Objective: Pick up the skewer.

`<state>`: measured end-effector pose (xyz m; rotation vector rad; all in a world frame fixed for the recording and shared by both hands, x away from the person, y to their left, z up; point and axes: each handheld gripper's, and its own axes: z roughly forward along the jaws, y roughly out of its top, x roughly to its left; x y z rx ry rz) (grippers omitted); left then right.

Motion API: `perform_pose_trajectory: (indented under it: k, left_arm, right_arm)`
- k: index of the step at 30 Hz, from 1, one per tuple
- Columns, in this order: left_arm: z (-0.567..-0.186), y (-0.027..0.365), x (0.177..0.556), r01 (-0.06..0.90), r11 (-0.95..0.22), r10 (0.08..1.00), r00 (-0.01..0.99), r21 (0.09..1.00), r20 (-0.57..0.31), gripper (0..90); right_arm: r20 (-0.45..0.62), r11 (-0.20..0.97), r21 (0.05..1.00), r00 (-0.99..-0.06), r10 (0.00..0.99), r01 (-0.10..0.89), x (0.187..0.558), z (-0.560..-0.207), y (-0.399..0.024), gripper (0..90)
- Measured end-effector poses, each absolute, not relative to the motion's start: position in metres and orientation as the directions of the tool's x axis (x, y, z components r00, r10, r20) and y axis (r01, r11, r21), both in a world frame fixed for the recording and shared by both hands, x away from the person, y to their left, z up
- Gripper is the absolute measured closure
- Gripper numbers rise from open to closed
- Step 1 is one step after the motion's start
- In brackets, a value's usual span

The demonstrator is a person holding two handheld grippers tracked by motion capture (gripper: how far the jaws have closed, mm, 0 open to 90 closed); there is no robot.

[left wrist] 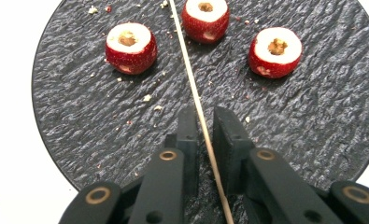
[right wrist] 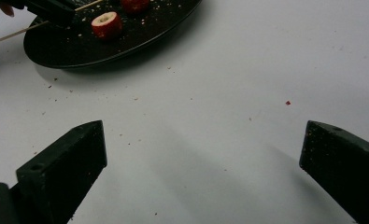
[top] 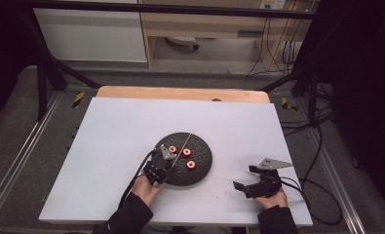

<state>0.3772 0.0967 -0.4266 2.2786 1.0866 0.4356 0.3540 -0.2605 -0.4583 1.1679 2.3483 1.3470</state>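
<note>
A round black slate plate (top: 202, 146) lies mid-table and carries three cored red fruits (top: 186, 152). A thin wooden skewer (left wrist: 188, 65) lies across the plate, running between the fruits (left wrist: 130, 48). My left gripper (left wrist: 205, 116) reaches over the plate's near left edge, its jaws close together either side of the skewer. A narrow gap still shows beside the stick. In the high view that gripper (top: 169, 163) sits at the skewer's (top: 186, 140) near end. My right gripper (right wrist: 203, 135) hovers wide open over bare white table, right of the plate (right wrist: 140, 37), with nothing between its jaws.
The white tabletop (top: 122, 136) is dotted with crumbs and a small red speck (right wrist: 287, 102). A wooden strip (top: 180, 92) runs along the table's far edge. Black frame posts and cables stand around the table on the floor.
</note>
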Motion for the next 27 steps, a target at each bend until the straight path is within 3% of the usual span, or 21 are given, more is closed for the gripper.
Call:
perform_pose_trajectory:
  k: [6, 27]
  left_arm:
    - [-0.426, 0.097, 0.376, 0.607, -0.483, 0.803, 0.595, 0.631, 0.042, 87.3]
    - [-0.412, 0.126, 0.365, 0.545, -0.445, 0.769, 0.639, 0.711, -0.009, 87.9]
  right_arm:
    - [0.207, 0.276, 0.796, -0.67, 0.713, 0.539, 0.354, -0.458, -0.26, 1.4]
    - [0.207, 0.276, 0.794, -0.667, 0.715, 0.542, 0.353, -0.458, -0.26, 1.4]
